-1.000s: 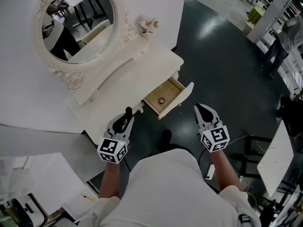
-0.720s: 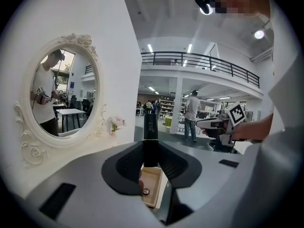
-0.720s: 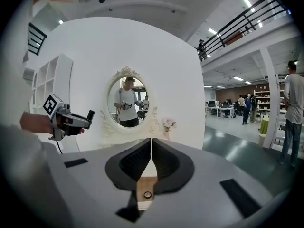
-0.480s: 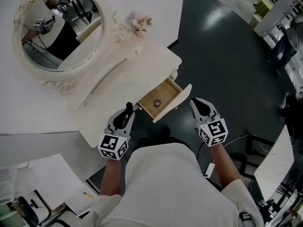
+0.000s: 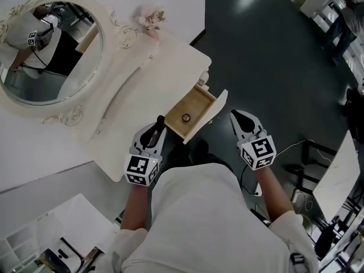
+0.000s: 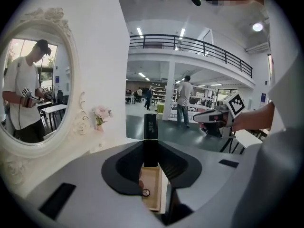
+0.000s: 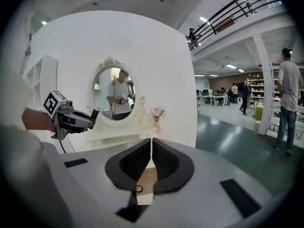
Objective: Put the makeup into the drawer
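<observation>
1. Both hands reach forward, tilted slightly down. The left gripper [image 5: 154,131] clamps the black makeup tube [image 6: 150,139], whose tip is just beside the open drawer [image 5: 196,104]. The right gripper [image 5: 242,121] is pinched closed and empty, near the drawer front.
2. Two grippers, one tube, one drawer, and one small ring [image 5: 186,118] inside it.
3. Compared with a second ago, both grippers sit closer to the drawer.

Mirror [image 5: 48,53] at upper left, behind the vanity surface [image 5: 153,75]. Its open drawer [image 5: 196,102], at centre, holds 1 ring [image 5: 186,118]. The lipstick tube [image 5: 160,120] in the left tongs [image 5: 154,128] is just left of the drawer; the right tongs [image 5: 238,118] are to its right.
</observation>
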`<state>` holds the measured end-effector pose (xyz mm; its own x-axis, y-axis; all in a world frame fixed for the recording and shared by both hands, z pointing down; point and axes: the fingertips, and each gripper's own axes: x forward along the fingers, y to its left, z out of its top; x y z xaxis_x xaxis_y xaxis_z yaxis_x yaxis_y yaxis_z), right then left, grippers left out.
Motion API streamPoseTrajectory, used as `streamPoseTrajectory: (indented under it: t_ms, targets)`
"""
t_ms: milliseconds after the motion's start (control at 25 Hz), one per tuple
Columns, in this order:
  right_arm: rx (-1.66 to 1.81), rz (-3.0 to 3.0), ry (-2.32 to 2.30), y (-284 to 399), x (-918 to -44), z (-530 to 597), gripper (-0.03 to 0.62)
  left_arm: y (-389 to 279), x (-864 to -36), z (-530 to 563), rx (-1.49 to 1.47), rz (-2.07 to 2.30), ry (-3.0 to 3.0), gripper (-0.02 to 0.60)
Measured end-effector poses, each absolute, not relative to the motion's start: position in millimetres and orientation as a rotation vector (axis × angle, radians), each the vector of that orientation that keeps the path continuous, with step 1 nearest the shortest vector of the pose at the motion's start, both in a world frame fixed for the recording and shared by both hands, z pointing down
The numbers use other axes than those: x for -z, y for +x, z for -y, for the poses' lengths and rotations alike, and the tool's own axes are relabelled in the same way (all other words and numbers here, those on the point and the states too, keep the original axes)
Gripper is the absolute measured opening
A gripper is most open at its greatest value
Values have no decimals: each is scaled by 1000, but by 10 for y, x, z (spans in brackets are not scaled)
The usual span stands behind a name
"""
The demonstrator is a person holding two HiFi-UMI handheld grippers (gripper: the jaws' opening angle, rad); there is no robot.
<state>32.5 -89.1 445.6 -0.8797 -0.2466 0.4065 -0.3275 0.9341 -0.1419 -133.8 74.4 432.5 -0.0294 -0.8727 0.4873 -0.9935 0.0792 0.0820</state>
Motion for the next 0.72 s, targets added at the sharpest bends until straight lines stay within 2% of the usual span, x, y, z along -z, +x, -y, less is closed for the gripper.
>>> streamPoseTrajectory:
  t_ms: [280,720]
  targets:
    - [-361,2616,545,270,-4611,930,29,-1493,-4739,-326,-584,1788,1961,101]
    - [-441,2454,701,180,-5028,896,29,-1588,-5540,187,-638,1479,2063,101]
